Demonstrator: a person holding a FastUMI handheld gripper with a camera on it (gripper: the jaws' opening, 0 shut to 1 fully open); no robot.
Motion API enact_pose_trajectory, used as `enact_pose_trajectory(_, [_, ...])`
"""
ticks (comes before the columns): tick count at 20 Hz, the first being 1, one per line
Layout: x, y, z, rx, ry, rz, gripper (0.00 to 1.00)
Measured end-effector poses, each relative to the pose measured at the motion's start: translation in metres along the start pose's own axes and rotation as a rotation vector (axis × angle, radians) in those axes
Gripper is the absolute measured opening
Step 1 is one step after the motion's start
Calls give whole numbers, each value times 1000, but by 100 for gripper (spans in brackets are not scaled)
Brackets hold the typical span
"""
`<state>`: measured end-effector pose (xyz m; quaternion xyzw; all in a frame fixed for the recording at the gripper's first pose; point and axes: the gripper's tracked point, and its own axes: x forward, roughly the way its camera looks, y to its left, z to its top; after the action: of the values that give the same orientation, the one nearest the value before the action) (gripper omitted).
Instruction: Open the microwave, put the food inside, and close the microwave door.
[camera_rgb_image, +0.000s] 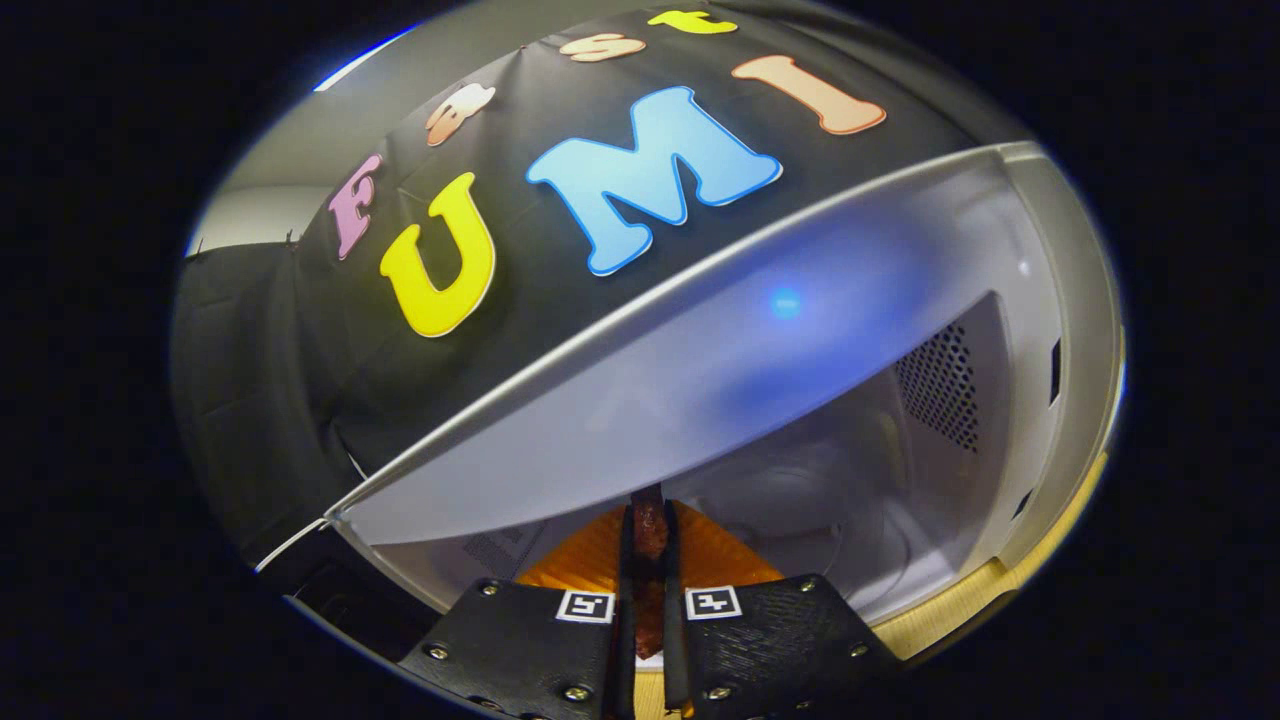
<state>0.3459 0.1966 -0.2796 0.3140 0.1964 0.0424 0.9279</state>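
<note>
My gripper is shut on a reddish-brown piece of food, which stands pinched between the two fingers. An orange dish fans out on both sides just beyond the fingertips; I cannot tell whether it touches the food. The white microwave stands open right ahead and looks tilted in this view. Its pale cavity lies beyond the food and the dish. A panel of vent holes marks the cavity's right wall.
A dark panel with a pale edge, perhaps the open door, is to the left of the fingers. A light wooden tabletop runs under the microwave's front to the right. The booth's black cloth wall hangs behind.
</note>
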Motion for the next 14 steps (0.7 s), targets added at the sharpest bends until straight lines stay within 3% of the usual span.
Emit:
enact_pose_trajectory(4, [10, -6, -4, -66, -22, -4, 11])
enact_pose_trajectory(8, [19, -21, 4, -114, -72, -73, 15])
enact_pose_trajectory(10, [25, -36, 1, -152, -82, -113, 23])
enact_pose_trajectory(14, [30, -56, -9, -195, -59, -159, 56])
